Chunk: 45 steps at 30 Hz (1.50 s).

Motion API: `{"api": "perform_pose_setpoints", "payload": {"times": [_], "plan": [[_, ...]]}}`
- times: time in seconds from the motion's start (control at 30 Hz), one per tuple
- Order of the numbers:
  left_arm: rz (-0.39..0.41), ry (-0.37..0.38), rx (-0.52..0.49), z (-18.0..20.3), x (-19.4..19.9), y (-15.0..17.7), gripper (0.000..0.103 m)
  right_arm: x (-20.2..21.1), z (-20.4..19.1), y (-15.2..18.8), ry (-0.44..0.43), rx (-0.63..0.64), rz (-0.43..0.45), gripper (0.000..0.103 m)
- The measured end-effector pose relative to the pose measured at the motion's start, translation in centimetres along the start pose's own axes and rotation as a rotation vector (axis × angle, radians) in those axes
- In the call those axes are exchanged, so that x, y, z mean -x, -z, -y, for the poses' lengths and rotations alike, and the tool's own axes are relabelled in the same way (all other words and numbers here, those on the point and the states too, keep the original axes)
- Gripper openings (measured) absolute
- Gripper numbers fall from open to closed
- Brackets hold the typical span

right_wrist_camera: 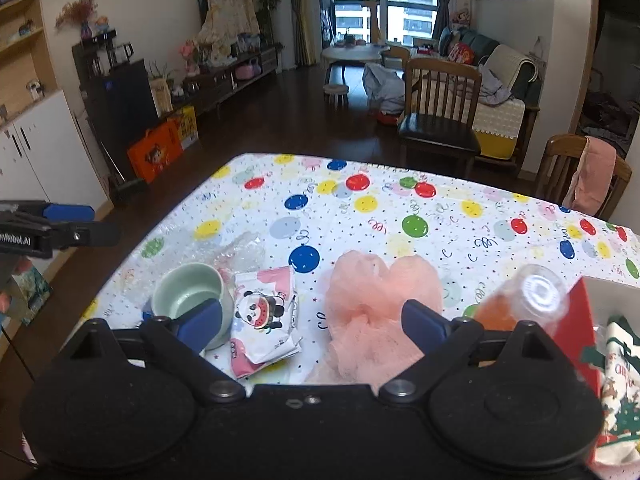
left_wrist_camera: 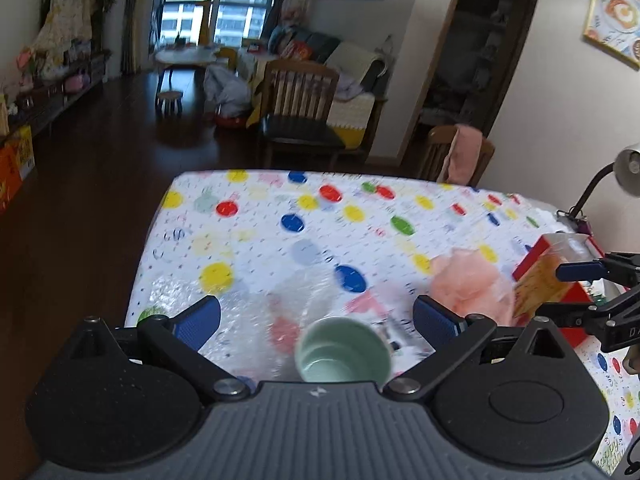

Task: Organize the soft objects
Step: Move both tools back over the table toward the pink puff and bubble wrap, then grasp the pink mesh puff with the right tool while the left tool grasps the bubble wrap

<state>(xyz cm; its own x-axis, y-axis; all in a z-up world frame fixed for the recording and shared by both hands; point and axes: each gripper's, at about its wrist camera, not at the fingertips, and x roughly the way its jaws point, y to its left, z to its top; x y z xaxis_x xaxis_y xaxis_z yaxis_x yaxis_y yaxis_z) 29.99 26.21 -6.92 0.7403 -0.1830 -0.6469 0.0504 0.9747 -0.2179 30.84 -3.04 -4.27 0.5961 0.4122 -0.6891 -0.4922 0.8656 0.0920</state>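
A: Pink mesh puff [right_wrist_camera: 376, 312] sits on the desk [right_wrist_camera: 400, 216], just right of the panda tissue pack [right_wrist_camera: 266, 318]. Right claw [right_wrist_camera: 312, 320] hangs above both, jaws spread wide, pinching nothing.

B: Risks?

A: Main one: the clear bottle with orange liquid [right_wrist_camera: 524, 300] stands just right of the puff, leaning against the red box [right_wrist_camera: 580, 312]. The right-hand pad is close to it. A sweep toward the puff could tip the bottle, in my view.

B: And the other side?

A: Green cup [right_wrist_camera: 188, 292] is touching or nearly touching the tissue pack, left of the puff. The left-hand pad overlaps the cup in the right wrist view; I can't tell if that's contact or just line of sight. Closing low there could shove the cup.

B: Left claw?

A: Left claw [left_wrist_camera: 316, 320] is spread too, empty, straight over the cup, which shows between its pads. Left view is blurred, so depth is uncertain.

B: The puff itself?

A: Loose mesh, likely compresses a lot. A shallow pinch may catch only an outer fold and slip. Bubble wrap [right_wrist_camera: 236, 254] behind the cup, left of the puff, could drag along if snagged.
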Motion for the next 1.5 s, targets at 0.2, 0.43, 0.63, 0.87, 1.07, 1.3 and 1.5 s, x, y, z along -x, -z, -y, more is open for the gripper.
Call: {"api": "perform_pose_setpoints", "payload": {"times": [0.2, 0.43, 0.63, 0.87, 1.07, 1.3, 1.5], "plan": [[-0.121, 0.025, 0.043, -3.2, -4.8, -2.0, 0.103, -4.0, -0.7, -0.8, 0.05, 0.035, -0.054, 0.093], [-0.275, 0.043, 0.086, -4.2, -11.1, -3.3, 0.103, -7.8, -0.9, -1.4, 0.107, 0.081, -0.118, 0.093], [-0.414, 0.041, 0.06, -3.1, -15.7, -3.3, 0.103, -10.5, -0.5, -1.7, 0.178, 0.109, -0.145, 0.093], [-0.494, 0.004, 0.085, -3.0, -19.4, -3.0, 0.102, -13.4, 0.7, -1.8, 0.242, 0.074, -0.181, 0.094], [-0.532, -0.023, 0.089, -3.2, -20.5, -2.3, 0.083, -14.7, 1.0, -1.3, 0.278, 0.09, -0.205, 0.077], [-0.507, -0.062, 0.108, -4.1, -19.8, -2.3, 0.051, -15.0, 1.3, -0.9, 0.299, 0.087, -0.207, 0.052], [-0.493, -0.063, 0.194, -6.3, -18.8, -2.1, 0.025, -14.8, 0.9, -0.8, 0.288, 0.104, -0.199, 0.032]]}}
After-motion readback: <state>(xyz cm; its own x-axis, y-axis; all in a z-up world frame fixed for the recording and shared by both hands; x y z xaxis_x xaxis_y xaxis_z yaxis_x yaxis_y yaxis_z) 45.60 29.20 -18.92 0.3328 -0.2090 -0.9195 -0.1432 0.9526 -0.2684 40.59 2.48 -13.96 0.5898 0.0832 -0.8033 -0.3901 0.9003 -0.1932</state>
